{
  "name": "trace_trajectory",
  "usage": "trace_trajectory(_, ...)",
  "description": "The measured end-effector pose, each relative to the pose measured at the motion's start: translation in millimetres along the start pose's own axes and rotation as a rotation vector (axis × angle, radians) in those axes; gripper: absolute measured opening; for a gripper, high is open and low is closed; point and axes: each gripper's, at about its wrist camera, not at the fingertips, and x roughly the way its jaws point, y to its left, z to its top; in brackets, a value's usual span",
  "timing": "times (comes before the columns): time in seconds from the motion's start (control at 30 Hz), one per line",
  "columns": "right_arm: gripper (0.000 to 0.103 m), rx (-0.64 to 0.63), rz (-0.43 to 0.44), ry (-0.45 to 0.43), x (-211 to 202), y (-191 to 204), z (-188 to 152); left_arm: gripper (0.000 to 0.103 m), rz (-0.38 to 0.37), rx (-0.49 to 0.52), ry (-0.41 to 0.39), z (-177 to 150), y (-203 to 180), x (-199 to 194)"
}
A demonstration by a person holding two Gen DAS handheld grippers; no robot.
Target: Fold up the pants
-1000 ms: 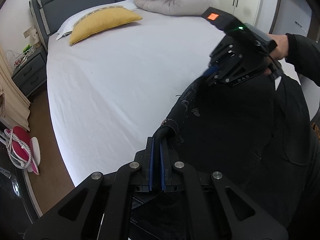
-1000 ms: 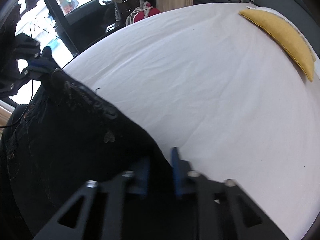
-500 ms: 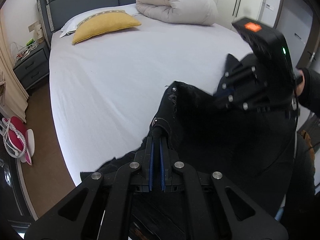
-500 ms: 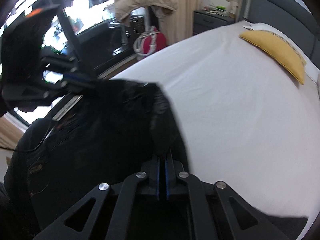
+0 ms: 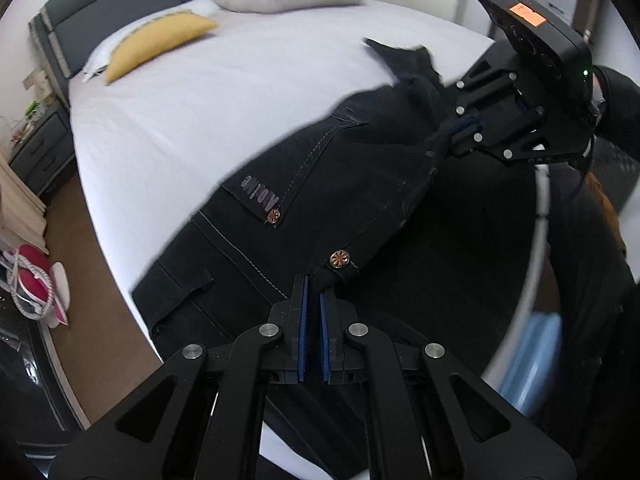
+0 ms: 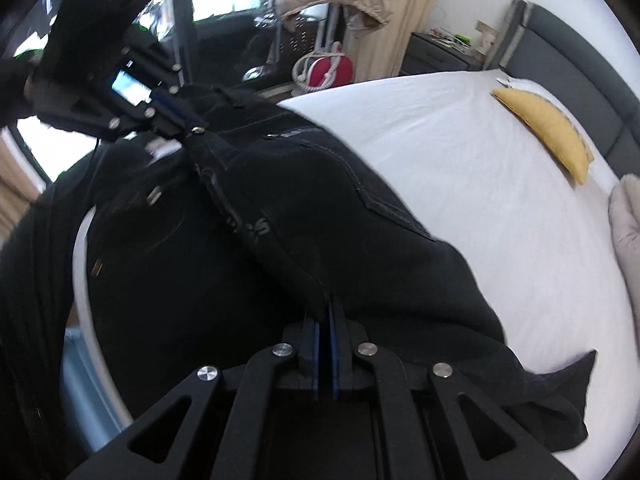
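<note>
Pants (image 5: 360,184), black, stretched by the waistband above the white bed (image 5: 208,92); left gripper (image 5: 313,300) and right gripper (image 6: 327,320) each pinch the waistband, jaws narrow.

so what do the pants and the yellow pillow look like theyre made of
Pants: black denim by the look, matte, with pale contrast stitching, copper-coloured rivets and a sewn label patch; both grippers are shut on the waistband.
Yellow pillow: woven fabric with a soft, dull finish and a slightly coarse look; too far off to name the fibre.
</note>
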Motion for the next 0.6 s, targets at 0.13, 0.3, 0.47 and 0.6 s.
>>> trace_trajectory(0.13,0.005,-0.097,-0.05,0.047,-5,45,-26,0.004,-0.006,0.054,0.051,-29,-41,0)
trace_trajectory(0.3,0.005,-0.159,-0.102,0.089,-2,78,-42,0.004,-0.008,0.098,0.072,-45,-71,-4)
trace_trajectory(0.47,0.005,-0.184,-0.155,0.091,-6,96,-46,0.004,0.004,0.136,0.082,-46,-85,-10)
trace_trajectory(0.6,0.006,-0.192,-0.187,0.092,-10,110,-51,0.004,-0.002,0.148,0.089,-47,-80,-11)
